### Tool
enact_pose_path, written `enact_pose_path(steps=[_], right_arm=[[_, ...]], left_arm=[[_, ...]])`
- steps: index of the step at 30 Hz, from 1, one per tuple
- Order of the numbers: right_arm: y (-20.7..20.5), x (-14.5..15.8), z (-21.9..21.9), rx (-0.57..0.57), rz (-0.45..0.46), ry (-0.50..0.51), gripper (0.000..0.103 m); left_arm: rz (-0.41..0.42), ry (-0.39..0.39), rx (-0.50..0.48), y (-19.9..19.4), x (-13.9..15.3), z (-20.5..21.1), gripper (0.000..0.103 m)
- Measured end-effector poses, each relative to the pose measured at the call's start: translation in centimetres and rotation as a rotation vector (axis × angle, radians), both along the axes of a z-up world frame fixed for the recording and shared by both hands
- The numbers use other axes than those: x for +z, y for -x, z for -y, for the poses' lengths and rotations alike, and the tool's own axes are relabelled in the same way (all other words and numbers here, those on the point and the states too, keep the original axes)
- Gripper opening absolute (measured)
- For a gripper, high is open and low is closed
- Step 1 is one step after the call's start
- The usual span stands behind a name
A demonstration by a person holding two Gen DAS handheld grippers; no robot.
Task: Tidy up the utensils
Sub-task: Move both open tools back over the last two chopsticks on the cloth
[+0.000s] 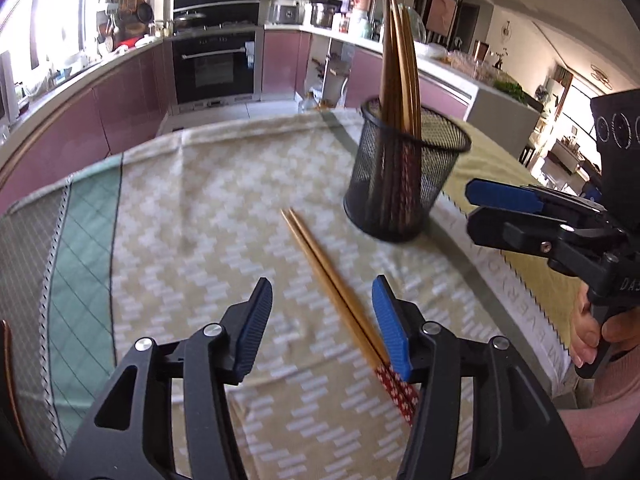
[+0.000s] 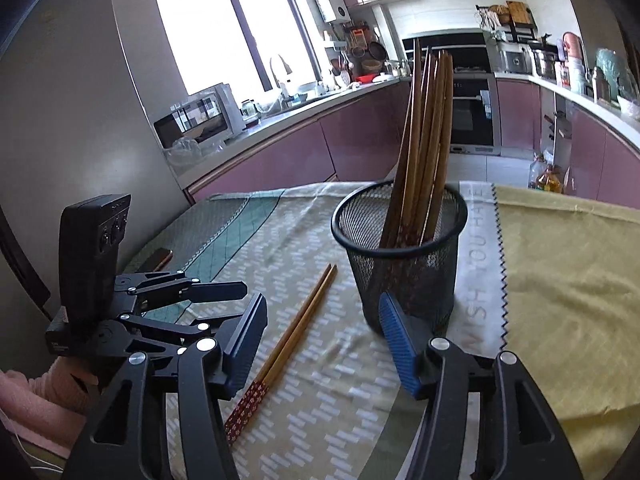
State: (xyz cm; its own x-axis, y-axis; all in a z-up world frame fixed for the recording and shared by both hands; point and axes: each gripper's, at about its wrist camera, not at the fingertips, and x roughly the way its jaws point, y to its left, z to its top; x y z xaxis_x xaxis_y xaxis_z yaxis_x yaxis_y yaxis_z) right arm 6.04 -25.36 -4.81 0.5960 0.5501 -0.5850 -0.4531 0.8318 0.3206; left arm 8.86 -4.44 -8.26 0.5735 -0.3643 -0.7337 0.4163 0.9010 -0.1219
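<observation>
A pair of wooden chopsticks (image 1: 328, 276) with red patterned ends lies loose on the patterned tablecloth. My left gripper (image 1: 322, 292) hovers open just above them; their red ends run under its right finger, and the pads do not press on them. A black mesh cup (image 1: 404, 176) stands upright behind, with several brown chopsticks (image 1: 400, 64) standing in it. In the right wrist view, the same loose pair (image 2: 296, 328) lies between the spread fingers of my right gripper (image 2: 323, 304), which is open and holds nothing. The mesh cup (image 2: 400, 248) stands just past its right finger.
A beige and green cloth (image 1: 180, 208) covers the round table, with a yellow cloth (image 2: 560, 280) on the right side. The right gripper (image 1: 471, 206) reaches in from the right, near the cup. A small brown object (image 2: 160, 258) lies at the table's left edge. Kitchen counters stand beyond.
</observation>
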Motion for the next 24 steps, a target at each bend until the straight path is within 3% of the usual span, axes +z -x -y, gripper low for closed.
enact_pose_path(steps=[8, 19, 24], right_arm=[[0.1, -2.5, -1.0, 0.006, -0.087, 0.005, 0.056], [0.4, -3.2, -1.8, 0.021, -0.115, 0.009, 0.056], [0.0, -3.3, -2.2, 0.015, -0.123, 0.017, 0.056]], left_arm=[[-0.044, -0.039, -0.007, 0.4, -2.0, 1.1, 0.05], [-0.06, -0.022, 0.019, 0.7, -2.3, 0.3, 0.045], [-0.065, -0.017, 0.027, 0.9, -2.3, -0.2, 0.037]])
